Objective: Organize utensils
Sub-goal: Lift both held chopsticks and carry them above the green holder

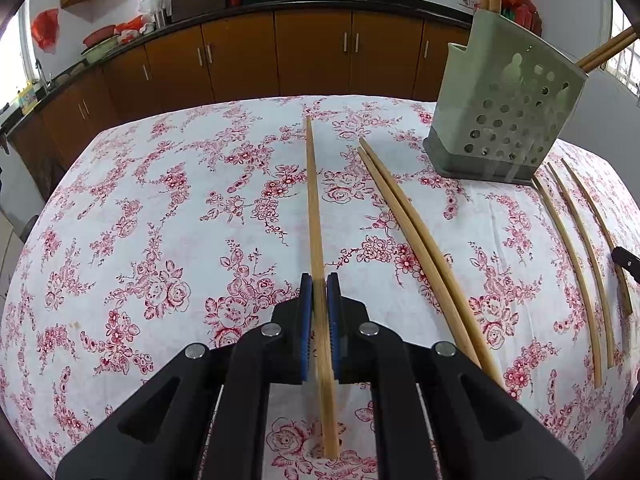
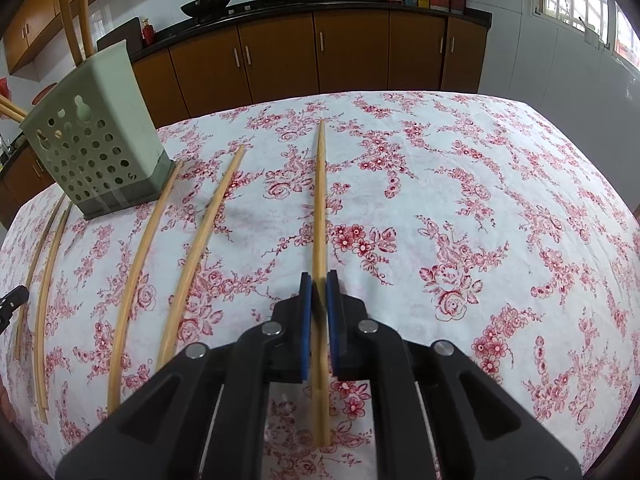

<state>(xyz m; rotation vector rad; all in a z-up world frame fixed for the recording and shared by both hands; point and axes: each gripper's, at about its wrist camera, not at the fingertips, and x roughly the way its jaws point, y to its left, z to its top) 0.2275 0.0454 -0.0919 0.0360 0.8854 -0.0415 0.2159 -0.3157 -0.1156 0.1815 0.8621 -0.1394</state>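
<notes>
My left gripper is shut on a wooden chopstick that points straight ahead over the floral tablecloth. My right gripper is shut on another wooden chopstick, also pointing ahead. A pale green perforated utensil holder stands at the far right in the left wrist view and at the far left in the right wrist view; several chopsticks stick out of its top. Two loose chopsticks lie between my left gripper and the holder. More loose chopsticks lie left of my right gripper.
The table carries a white cloth with red flowers. Three thin chopsticks lie at the right in the left wrist view, beside the other gripper's black tip. Brown kitchen cabinets and a counter with woks stand behind the table.
</notes>
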